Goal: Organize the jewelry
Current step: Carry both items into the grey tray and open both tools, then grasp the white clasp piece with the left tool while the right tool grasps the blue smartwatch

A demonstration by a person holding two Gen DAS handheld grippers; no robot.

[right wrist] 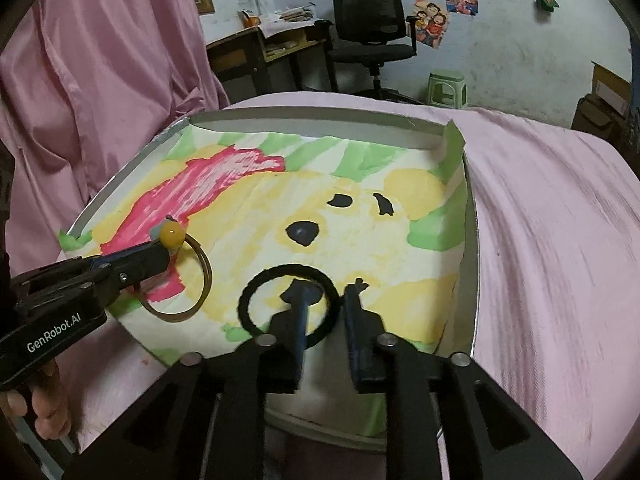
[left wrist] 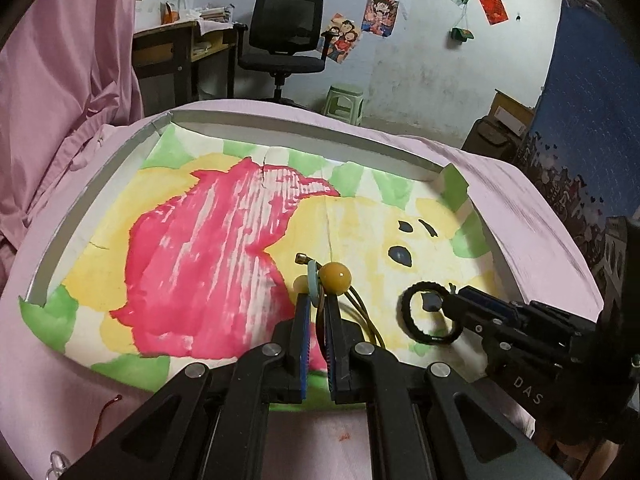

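Two claws low over tray point(right wrist: 474, 240) | left claw point(left wrist: 316, 300) pinches beaded bangle point(right wrist: 176, 272) | right claw point(right wrist: 326, 300) parted astride black ring point(right wrist: 288, 300)

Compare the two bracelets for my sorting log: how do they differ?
The beaded bracelet is a thin brown cord loop with a yellow bead; the black bracelet is thicker, plain and dark. The left claw is shut on the beaded one; the right claw looks open around the black one's rim. Both hang over the painted tray.

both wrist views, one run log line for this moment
left gripper: shut on beaded bracelet | right gripper: open around black ring | both over painted tray
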